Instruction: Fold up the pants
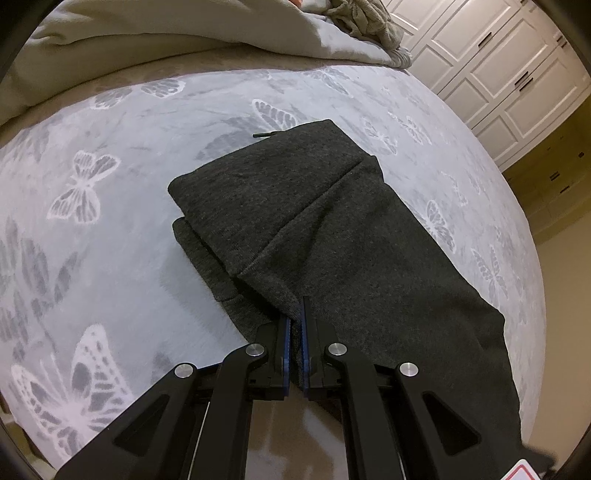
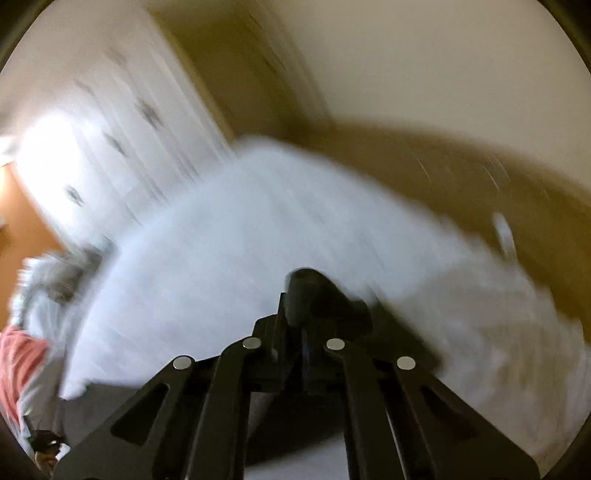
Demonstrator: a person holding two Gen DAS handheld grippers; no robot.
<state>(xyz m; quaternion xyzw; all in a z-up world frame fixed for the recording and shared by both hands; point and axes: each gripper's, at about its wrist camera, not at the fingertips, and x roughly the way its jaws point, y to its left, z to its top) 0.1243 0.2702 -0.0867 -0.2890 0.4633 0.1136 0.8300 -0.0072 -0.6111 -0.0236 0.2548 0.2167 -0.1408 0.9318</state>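
Note:
Dark grey pants [image 1: 306, 206] lie partly folded on a bed with a pale butterfly-print blanket [image 1: 122, 206]. A drawstring tip [image 1: 260, 135] sticks out at the far edge. My left gripper [image 1: 295, 314] is shut on the near edge of the pants. The right wrist view is blurred by motion. My right gripper [image 2: 295, 314] is shut on a bunched dark fold of the pants [image 2: 314, 291], held above the bed [image 2: 221, 240].
A beige duvet [image 1: 166, 33] and a crumpled towel [image 1: 365, 18] lie at the far side of the bed. White panelled wardrobe doors [image 1: 491, 62] stand at the right. A pink cloth [image 2: 14, 362] lies at the left edge of the right wrist view.

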